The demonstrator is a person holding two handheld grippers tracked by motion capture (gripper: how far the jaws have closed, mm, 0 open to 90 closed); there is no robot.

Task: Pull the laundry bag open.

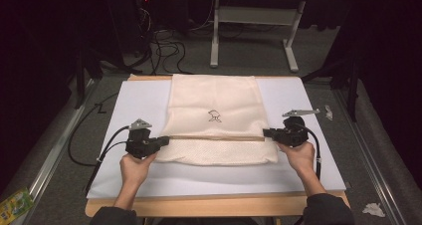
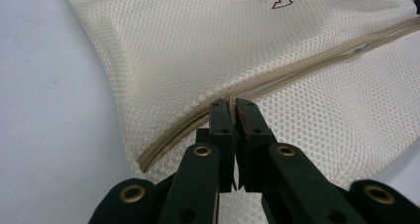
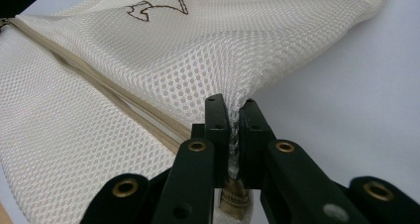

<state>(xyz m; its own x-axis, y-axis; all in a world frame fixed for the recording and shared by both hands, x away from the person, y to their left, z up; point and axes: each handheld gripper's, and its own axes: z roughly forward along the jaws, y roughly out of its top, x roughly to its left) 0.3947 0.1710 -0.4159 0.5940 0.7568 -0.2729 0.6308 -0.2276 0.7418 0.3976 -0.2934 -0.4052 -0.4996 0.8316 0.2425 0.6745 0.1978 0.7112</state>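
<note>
Here, left gripper [image 2: 232, 105] jaws clenched on mesh bag [image 1: 214, 118] zipper [image 2: 297, 68], right gripper [image 3: 234, 105] jaws pinching bag edge

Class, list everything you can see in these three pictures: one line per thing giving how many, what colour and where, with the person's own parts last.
Mesh bag: one, cream, middle of the table, running to its far edge, small dark emblem on top.
Zipper: one, tan, across the bag near its near end.
Table: one, white top with wooden edge, centre.
Crumpled scraps: two, white, floor at right.
Packet: one, green and yellow, floor at bottom left.
Metal stand: one, pale grey, floor behind the table.
Cables: several, black, floor behind the table.
Left gripper: one, black, jaws shut on the zipper's left end.
Right gripper: one, black, jaws shut on the bag's right edge.
</note>
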